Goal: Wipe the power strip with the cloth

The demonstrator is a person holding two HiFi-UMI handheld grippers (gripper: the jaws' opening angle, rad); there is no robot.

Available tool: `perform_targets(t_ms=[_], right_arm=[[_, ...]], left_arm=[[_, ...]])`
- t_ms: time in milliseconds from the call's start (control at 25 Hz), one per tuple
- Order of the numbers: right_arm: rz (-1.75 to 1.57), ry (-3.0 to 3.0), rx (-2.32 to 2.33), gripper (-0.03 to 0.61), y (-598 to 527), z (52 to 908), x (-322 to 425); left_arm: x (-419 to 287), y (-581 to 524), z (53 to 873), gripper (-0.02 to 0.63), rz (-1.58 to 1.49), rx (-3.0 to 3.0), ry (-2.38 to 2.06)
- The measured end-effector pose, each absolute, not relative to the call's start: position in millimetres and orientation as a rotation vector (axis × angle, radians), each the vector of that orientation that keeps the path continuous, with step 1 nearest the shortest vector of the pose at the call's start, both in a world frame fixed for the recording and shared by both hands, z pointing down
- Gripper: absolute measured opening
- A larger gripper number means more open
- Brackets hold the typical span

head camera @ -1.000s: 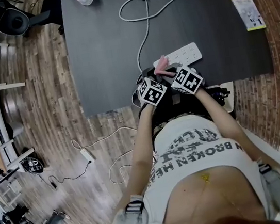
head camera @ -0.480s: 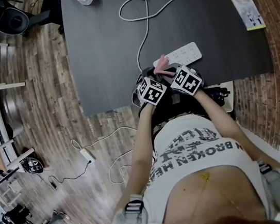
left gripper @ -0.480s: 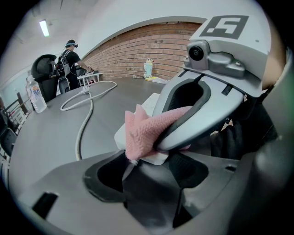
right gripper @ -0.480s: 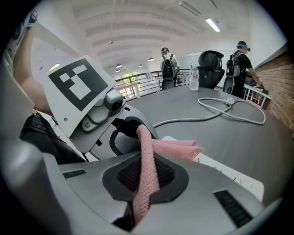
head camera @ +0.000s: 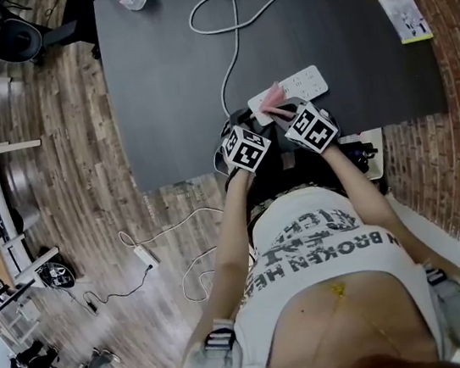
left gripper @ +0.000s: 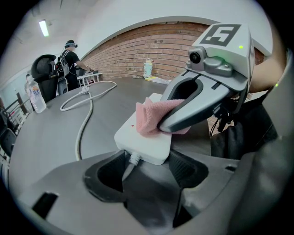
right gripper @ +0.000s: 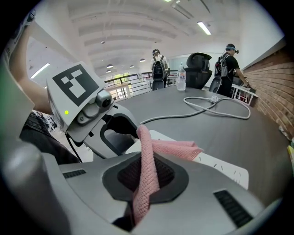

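Power strip (left gripper: 137,139) lies flat on the dark table (head camera: 163,77), close to the near edge, its length running far-right. White cable (left gripper: 85,121) leaves the strip's near-left end and loops off toward the far side. Left gripper (left gripper: 146,165): jaws set wide and closed onto the strip's cable end, one pad against each near corner, the cable stub between them. Right gripper (right gripper: 147,172): jaws pinched together on the pink cloth (right gripper: 172,148). One band of the cloth rises up between the pads and the rest folds forward over the strip's top face. In the left gripper view the right gripper's tip bears the bunched cloth down onto the strip, just beyond the left jaws. The two grippers sit close side by side at the near table edge.
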State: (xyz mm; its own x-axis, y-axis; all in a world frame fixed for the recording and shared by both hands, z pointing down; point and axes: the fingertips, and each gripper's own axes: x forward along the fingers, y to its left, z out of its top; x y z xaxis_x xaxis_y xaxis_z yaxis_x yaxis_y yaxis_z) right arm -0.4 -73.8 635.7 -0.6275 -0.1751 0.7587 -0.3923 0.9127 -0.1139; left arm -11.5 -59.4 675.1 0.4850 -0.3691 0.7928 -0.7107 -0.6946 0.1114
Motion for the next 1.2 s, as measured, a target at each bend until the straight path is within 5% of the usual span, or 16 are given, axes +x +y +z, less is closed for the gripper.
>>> perform_targets(t_ms=[1200], right_arm=[[0.413,-2.184,0.680,0.015,-107.8,634.6,68.3]], left_arm=[[-11.7,-59.0,676.2,0.281,1.084,2.306,-0.893]])
